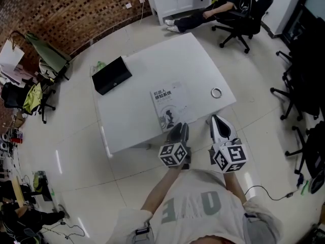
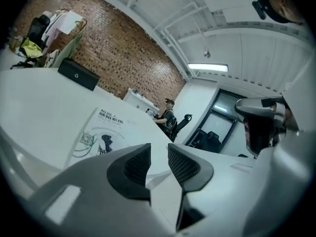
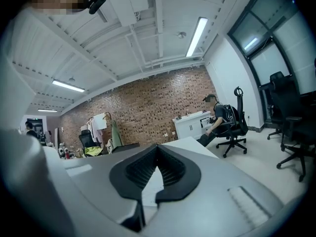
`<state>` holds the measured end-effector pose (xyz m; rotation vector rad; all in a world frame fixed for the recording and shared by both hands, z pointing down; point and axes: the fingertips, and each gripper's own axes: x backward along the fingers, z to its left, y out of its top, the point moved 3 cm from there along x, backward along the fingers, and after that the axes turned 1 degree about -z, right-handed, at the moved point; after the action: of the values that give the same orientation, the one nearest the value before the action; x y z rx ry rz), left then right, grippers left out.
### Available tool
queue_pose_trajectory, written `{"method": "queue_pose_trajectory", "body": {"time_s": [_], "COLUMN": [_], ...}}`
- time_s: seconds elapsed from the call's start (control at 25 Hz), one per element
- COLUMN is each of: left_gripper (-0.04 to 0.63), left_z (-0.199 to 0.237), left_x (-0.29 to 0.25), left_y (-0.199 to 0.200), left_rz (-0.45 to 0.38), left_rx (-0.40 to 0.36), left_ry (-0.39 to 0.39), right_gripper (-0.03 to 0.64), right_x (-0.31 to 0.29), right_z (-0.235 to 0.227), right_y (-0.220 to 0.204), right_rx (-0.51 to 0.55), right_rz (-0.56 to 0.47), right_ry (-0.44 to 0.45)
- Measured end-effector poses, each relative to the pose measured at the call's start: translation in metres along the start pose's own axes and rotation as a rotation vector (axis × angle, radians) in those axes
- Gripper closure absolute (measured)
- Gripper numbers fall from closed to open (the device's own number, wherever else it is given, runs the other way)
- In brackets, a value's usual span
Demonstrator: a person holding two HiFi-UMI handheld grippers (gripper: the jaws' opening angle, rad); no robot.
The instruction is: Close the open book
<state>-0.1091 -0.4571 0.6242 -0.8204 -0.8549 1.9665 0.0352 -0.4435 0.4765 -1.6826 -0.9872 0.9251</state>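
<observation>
Left gripper view: the left tongs stand a little apart. Their ribbed black pads face each other across a narrow gap with nothing in it. In the right gripper view the right tongs are closed, tips meeting, and grip nothing. Their pads have the same grooved dark rubber, set in smooth grey housing.

From the head view, each tool carries a cube of square black-and-white markers. The left tongs reach the front edge of the desk, a smooth white slab with rounded corners. The right tongs hang just off that edge, near the front right corner.

The book lies flat and shut, cover up, near the middle of the front edge, just ahead of the left tongs. Its cover is pale and glossy, with dark printed characters at the top and a small dark figure below. Whether the left tips touch its near corner cannot be told.

A matte black box, long and rectangular, sits at the far left corner. A small metallic ring lies near the right edge.

Beyond the desk a person sits in a black office chair, cut off by the picture's top edge. A rough brick wall runs behind.
</observation>
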Motion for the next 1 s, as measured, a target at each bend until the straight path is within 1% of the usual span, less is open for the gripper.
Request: {"method": "queue_pose_trajectory", "body": {"time_s": [0.08, 0.16, 0.2, 0.24, 0.28, 0.32, 0.36, 0.4, 0.48, 0.56, 0.64, 0.72, 0.92, 1.0], "left_gripper": [0.477, 0.474, 0.477, 0.486, 0.511, 0.566, 0.592, 0.591, 0.586, 0.584, 0.584, 0.584, 0.584, 0.584], "left_z": [-0.013, -0.026, -0.031, -0.034, -0.036, -0.039, -0.044, -0.05, -0.055, -0.051, -0.043, -0.038, -0.046, -0.053], "left_x": [0.004, 0.013, 0.019, 0.027, 0.037, 0.047, 0.059, 0.072, 0.098, 0.121, 0.144, 0.165, 0.21, 0.233], "left_y": [0.022, 0.05, 0.067, 0.085, 0.104, 0.124, 0.145, 0.164, 0.195, 0.206, 0.206, 0.203, 0.184, 0.174], "left_rz": [-0.066, -0.15, -0.199, -0.248, -0.293, -0.334, -0.374, -0.416, -0.495, -0.541, -0.554, -0.556, -0.553, -0.563], "left_rx": [-0.057, -0.153, -0.211, -0.273, -0.339, -0.406, -0.469, -0.521, -0.591, -0.625, -0.632, -0.628, -0.659, -0.648], "left_ry": [-0.035, -0.06, -0.056, -0.037, -0.006, 0.03, 0.061, 0.085, 0.128, 0.189, 0.261, 0.312, 0.379, 0.404], "right_gripper": [0.612, 0.612, 0.612, 0.612, 0.612, 0.612, 0.612, 0.612, 0.612, 0.612, 0.612, 0.612, 0.612, 0.612], "right_x": [-0.001, -0.007, -0.011, -0.016, -0.021, -0.026, -0.031, -0.035, -0.04, -0.04, -0.034, -0.025, 0.019, 0.043], "right_z": [0.001, 0.007, 0.012, 0.017, 0.022, 0.027, 0.033, 0.038, 0.05, 0.06, 0.068, 0.074, 0.077, 0.075], "right_y": [0.0, 0.0, 0.0, 0.001, 0.004, 0.008, 0.015, 0.022, 0.034, 0.035, 0.027, 0.018, 0.001, -0.009], "right_rx": [-0.001, 0.001, 0.002, 0.005, 0.01, 0.017, 0.023, 0.026, 0.03, 0.039, 0.04, 0.023, 0.007, 0.005], "right_rz": [0.003, 0.007, 0.007, 0.005, 0.0, -0.01, -0.025, -0.041, -0.07, -0.076, -0.063, -0.048, -0.021, -0.003], "right_ry": [0.013, 0.04, 0.06, 0.082, 0.107, 0.131, 0.156, 0.181, 0.23, 0.262, 0.273, 0.28, 0.296, 0.292]}}
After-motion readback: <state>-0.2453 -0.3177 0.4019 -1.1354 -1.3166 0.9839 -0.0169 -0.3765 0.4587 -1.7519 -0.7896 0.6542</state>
